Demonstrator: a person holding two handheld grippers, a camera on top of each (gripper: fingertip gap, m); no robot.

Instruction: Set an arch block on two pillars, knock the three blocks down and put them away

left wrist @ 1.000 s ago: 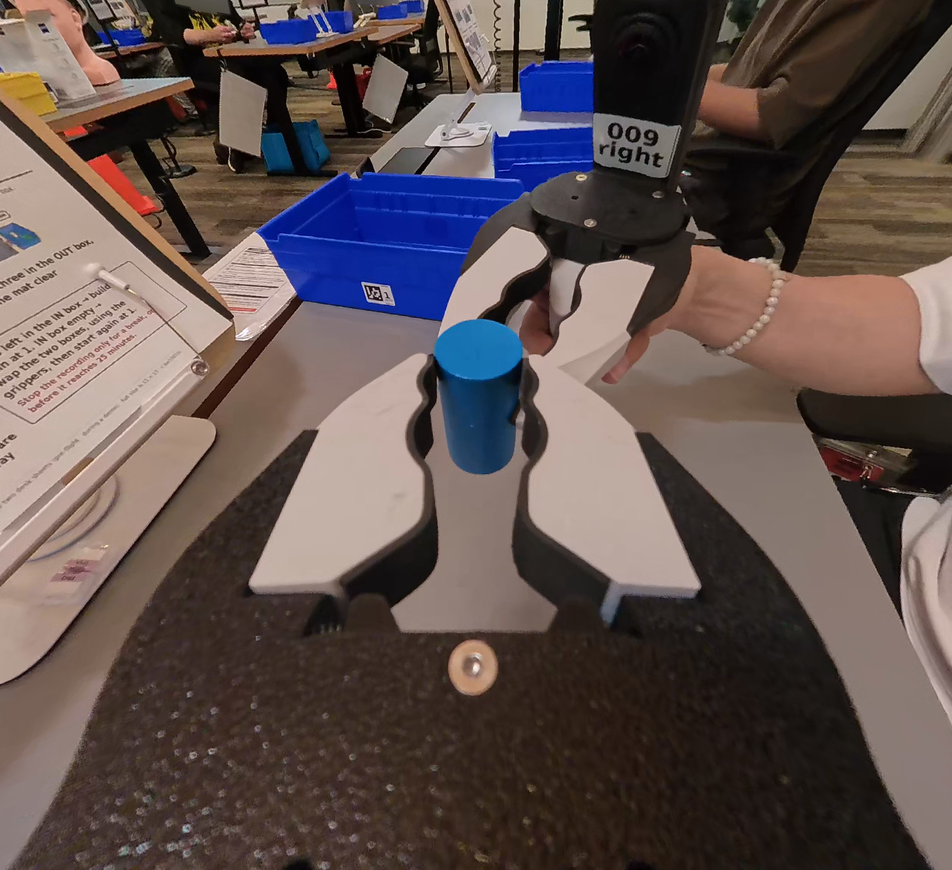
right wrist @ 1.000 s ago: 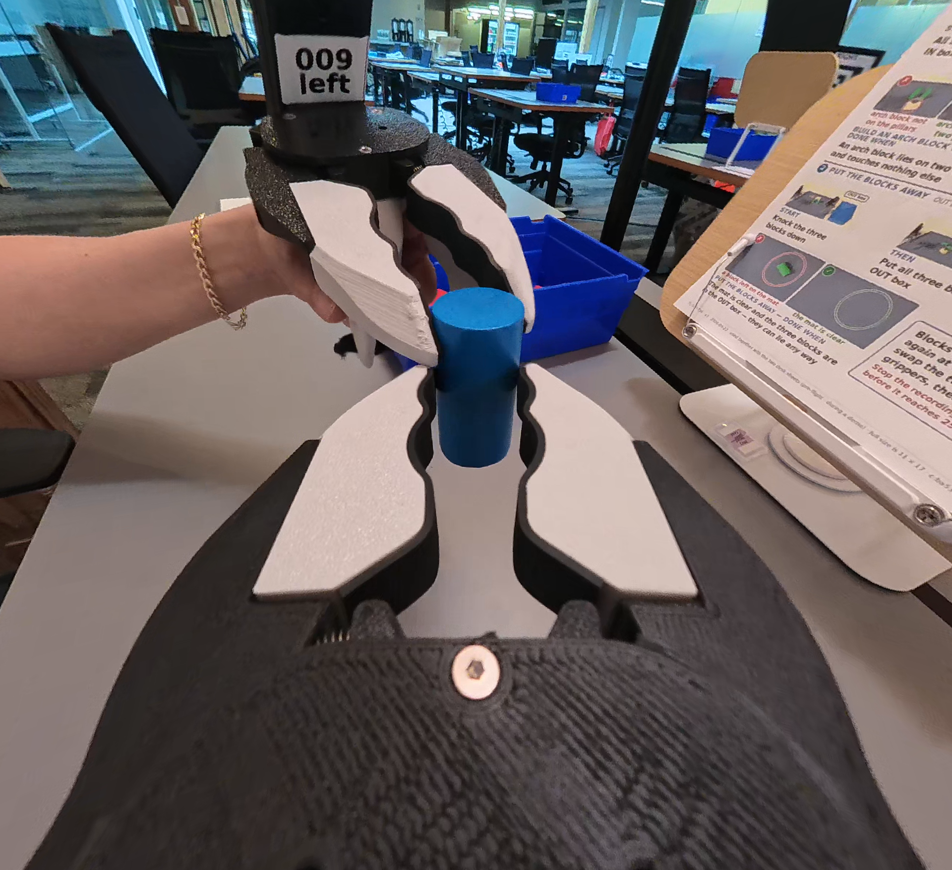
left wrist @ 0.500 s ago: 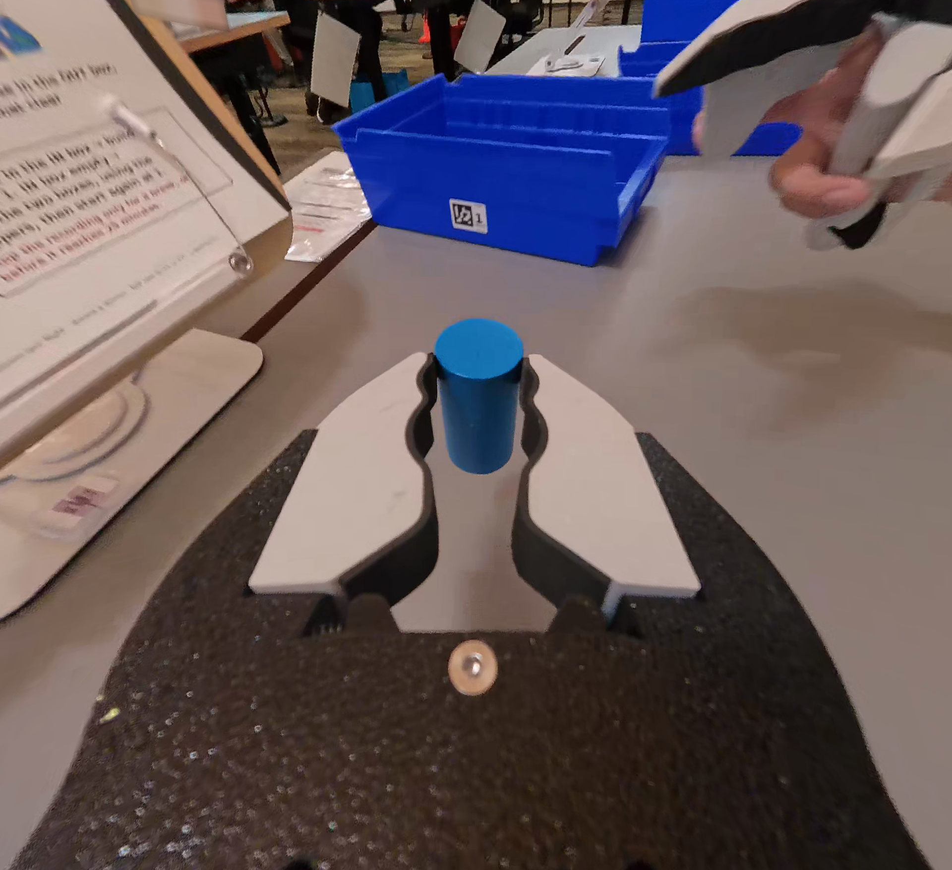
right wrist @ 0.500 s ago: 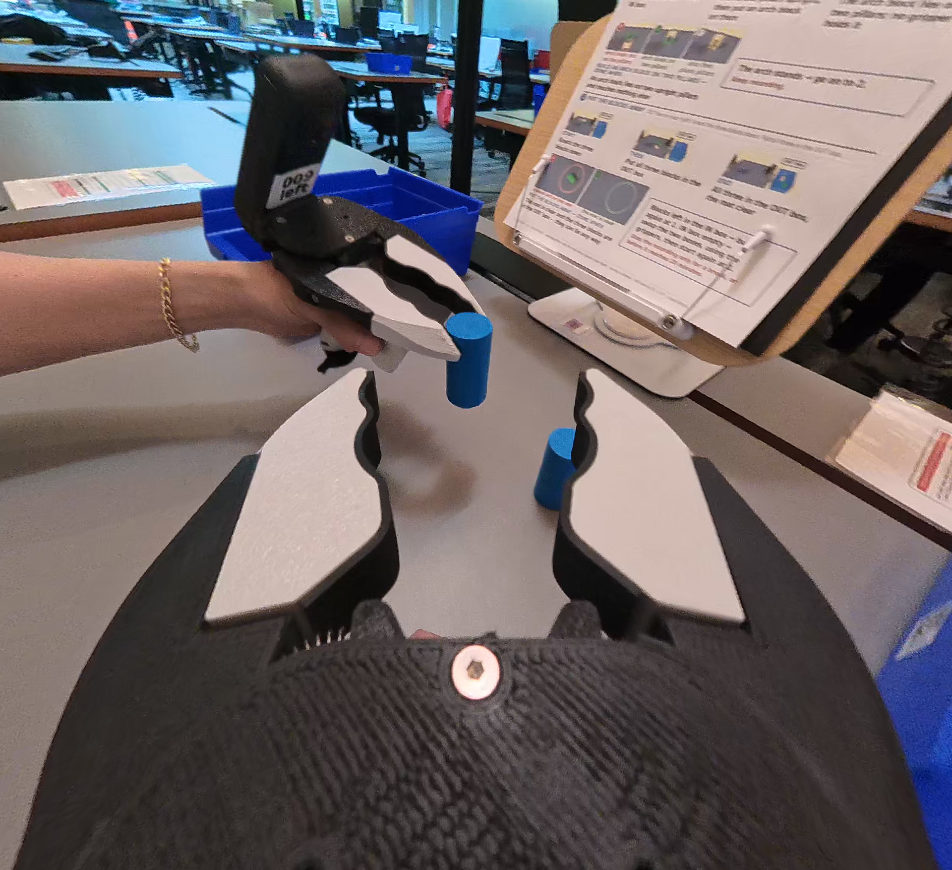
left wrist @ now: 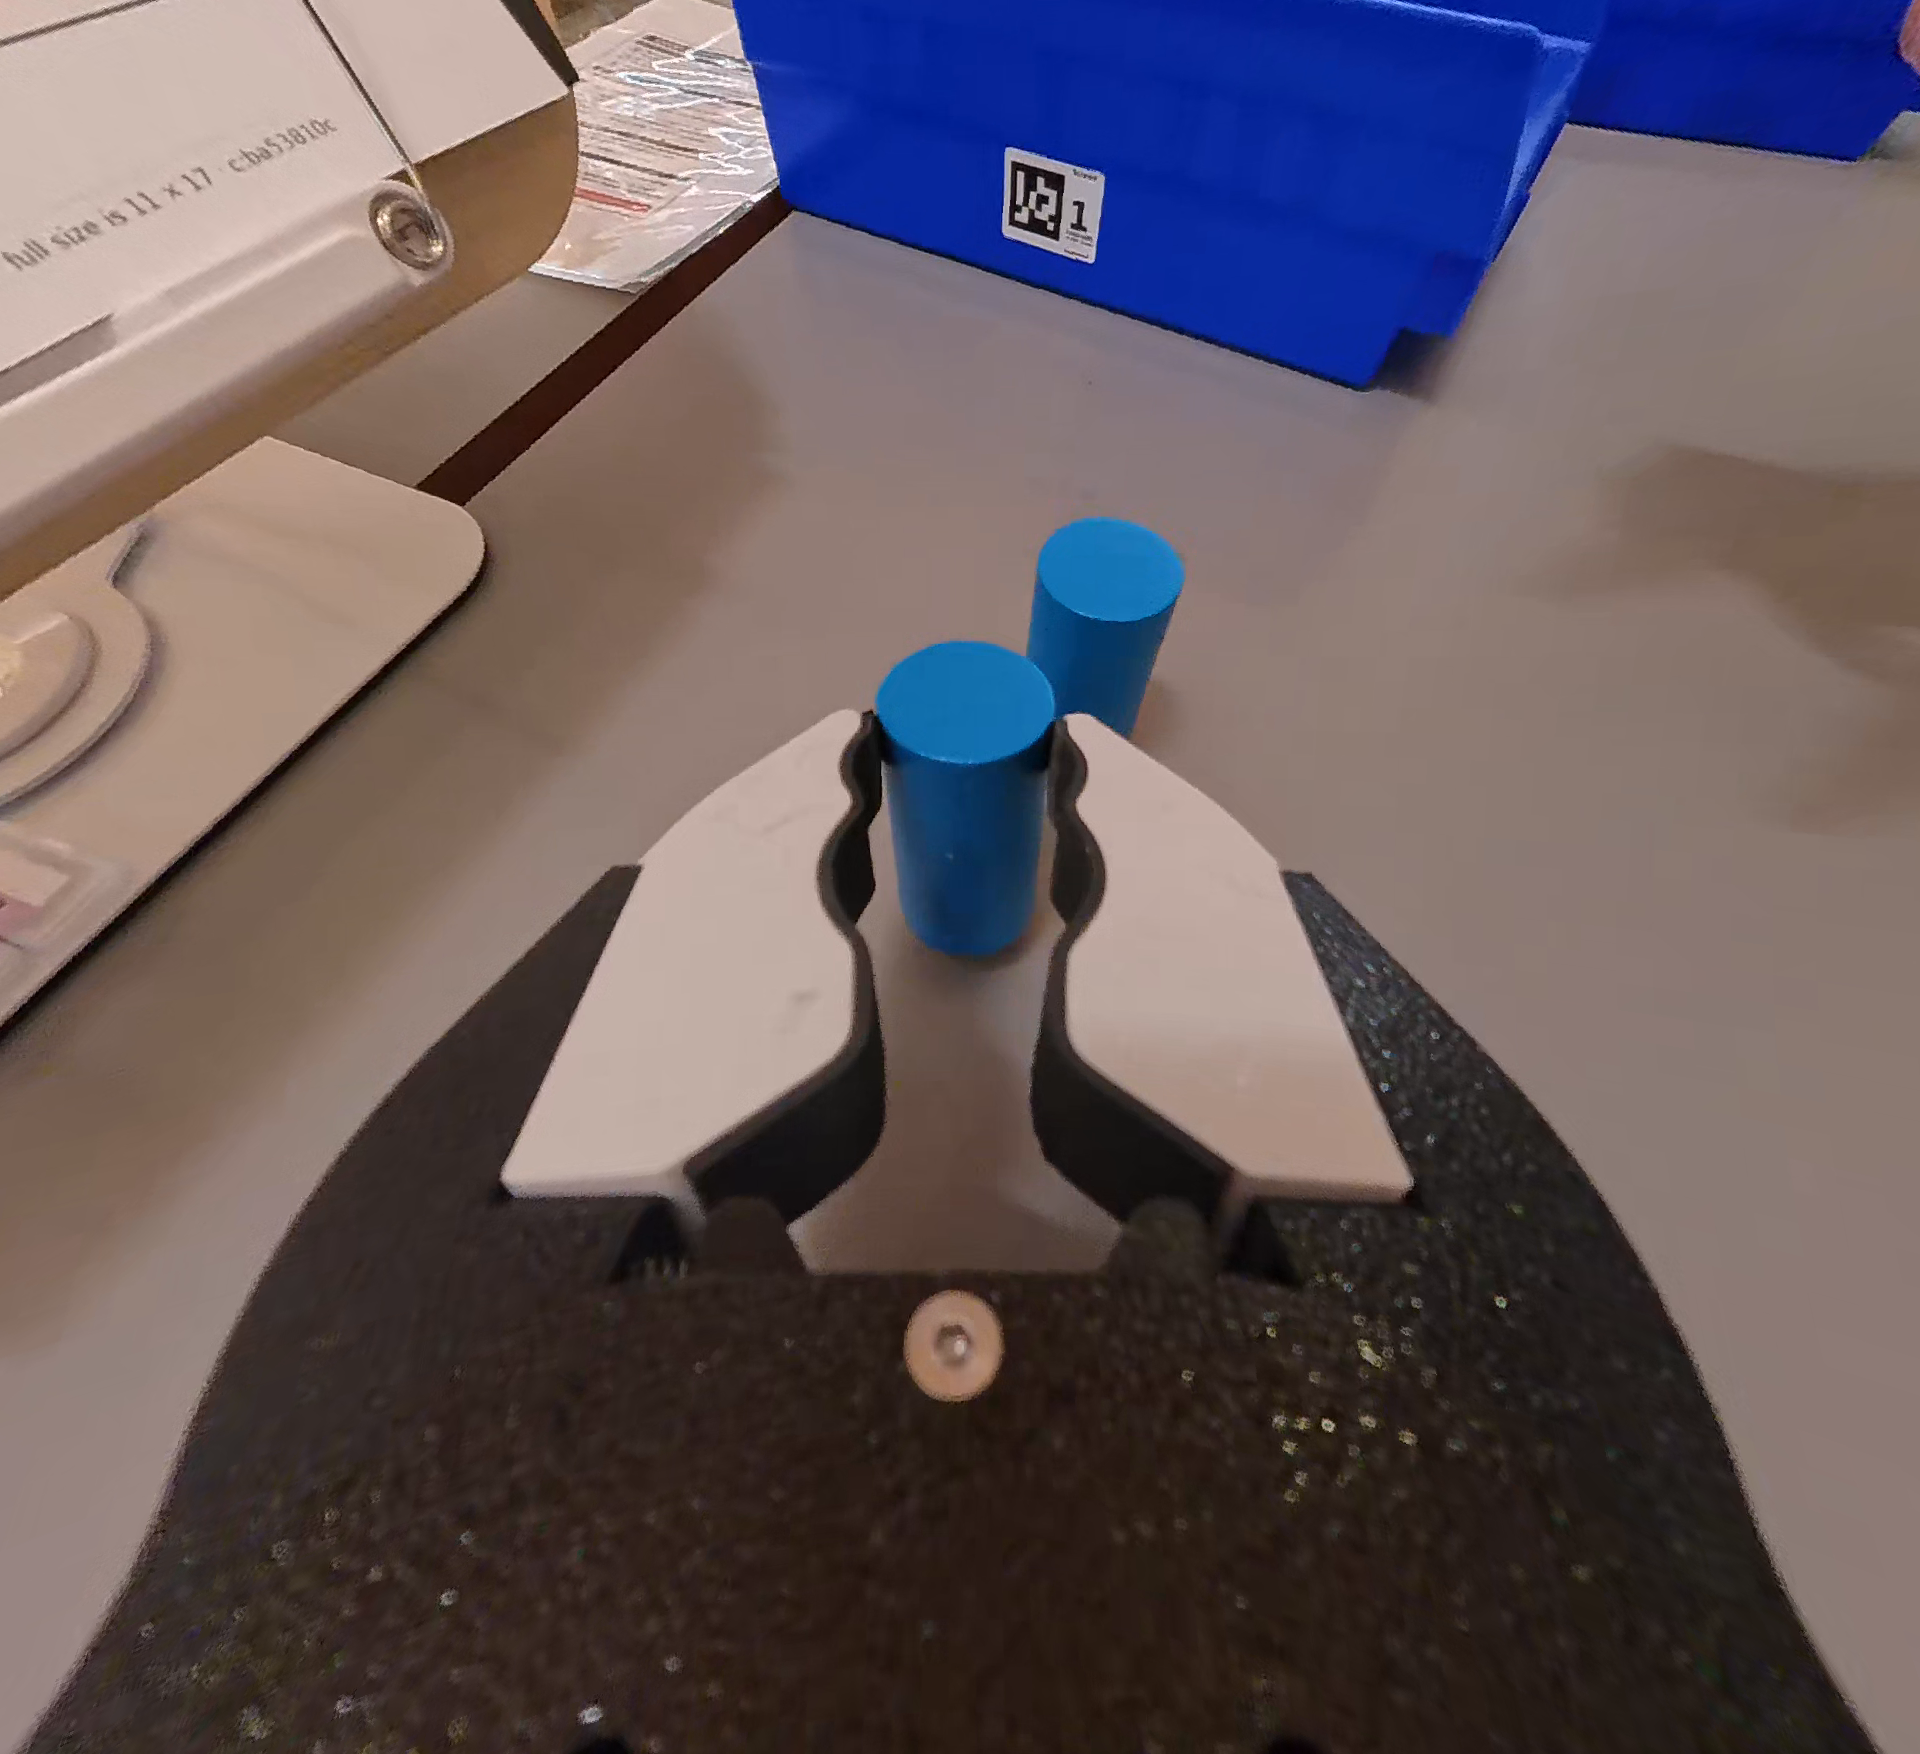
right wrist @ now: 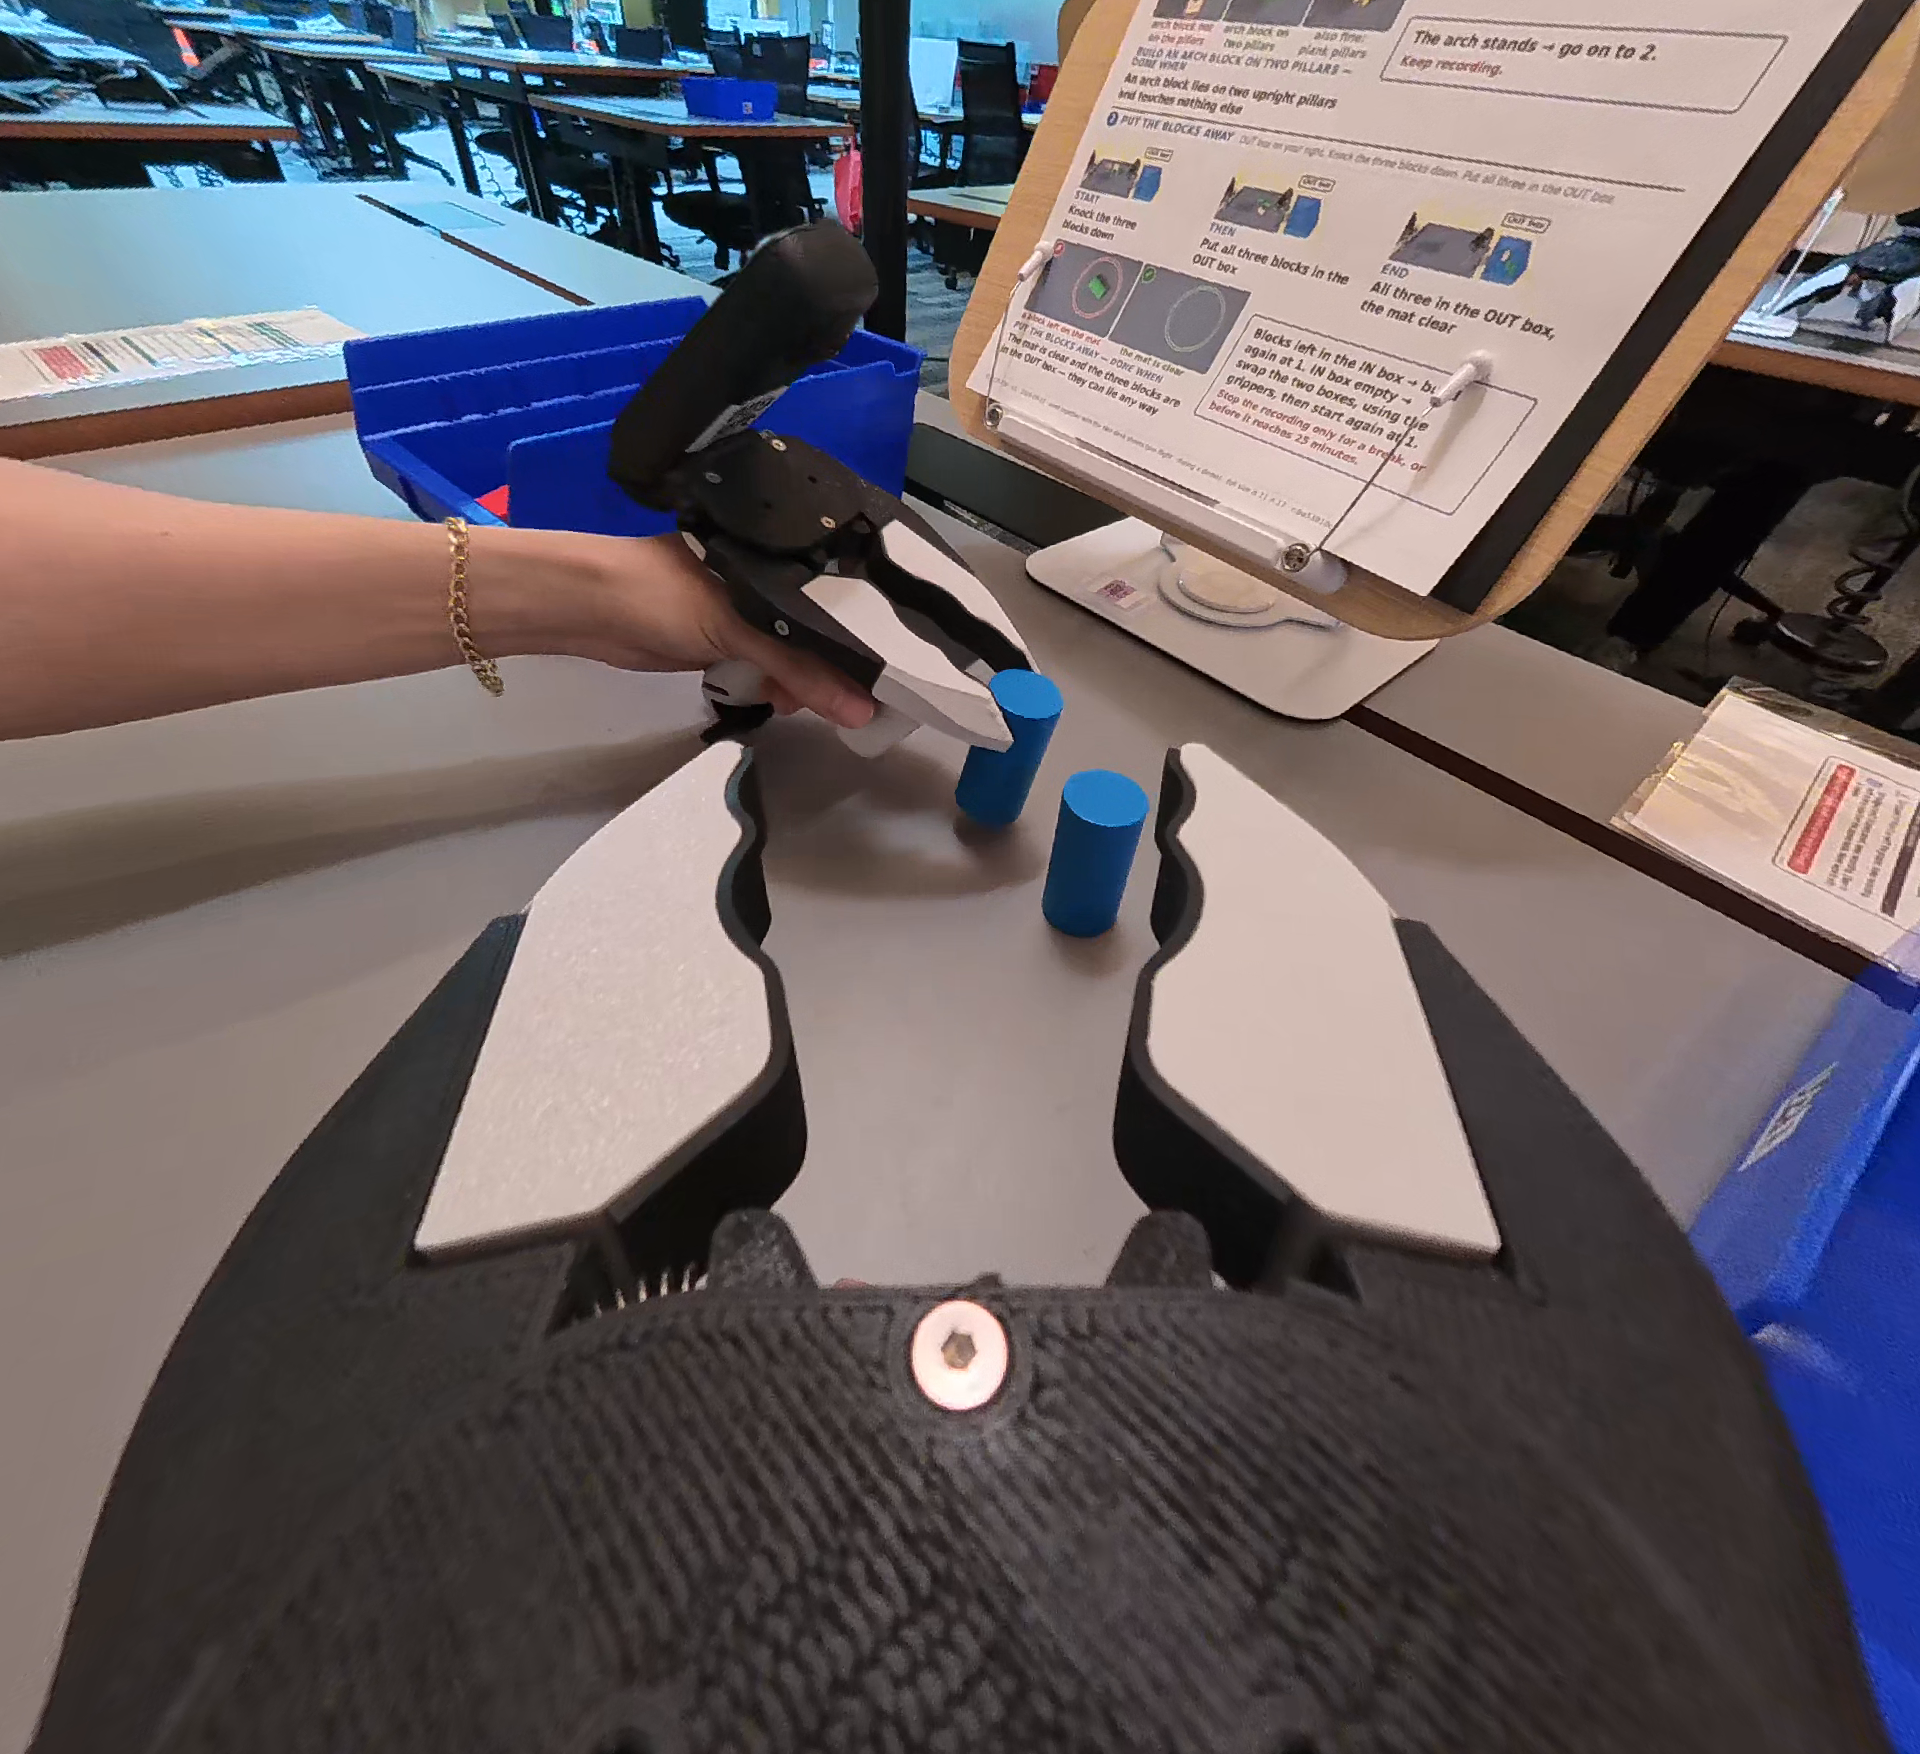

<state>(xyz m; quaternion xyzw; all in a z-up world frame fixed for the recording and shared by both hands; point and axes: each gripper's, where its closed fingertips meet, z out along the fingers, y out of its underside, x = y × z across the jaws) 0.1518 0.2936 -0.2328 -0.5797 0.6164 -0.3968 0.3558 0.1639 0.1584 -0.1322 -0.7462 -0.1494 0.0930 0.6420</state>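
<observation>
**me:** Two blue cylinders on the grey worktop [left wrist: 1455, 665] right now. My left tongs [left wrist: 961, 748] are pinching the near cylinder [left wrist: 966, 831] just under its top rim, one finger on each side. From the right wrist view that same held cylinder [right wrist: 1006, 748] leans, top toward the tongs, and I can't tell whether its bottom end is touching the worktop or just above it.

**reply:** and the other one?

**me:** Second cylinder [left wrist: 1101, 624] stands upright on the worktop, long axis vertical, just beyond the held one and a bit to its right in the left view. They're close but apart; I see a gap between them from the right side [right wrist: 1091, 852].

**reply:** what's your right hand doing?

**me:** Right tongs [right wrist: 961, 863] are spread wide and empty. The standing cylinder sits just ahead of the tips, closer to the right finger [right wrist: 1288, 1008] than the left one, not touching either. So the right tongs are nearer to the free one, and the left hand [right wrist: 727, 644] is busy with its own.

**reply:** anything crowding it?

**me:** Blue bin [left wrist: 1143, 94] with a square code sticker sits further back on the worktop, a tilted instruction board [right wrist: 1455, 198] on its stand is off to the side, and another blue bin [right wrist: 1818, 1185] edge is at my right. All well apart from the cylinders.
</observation>
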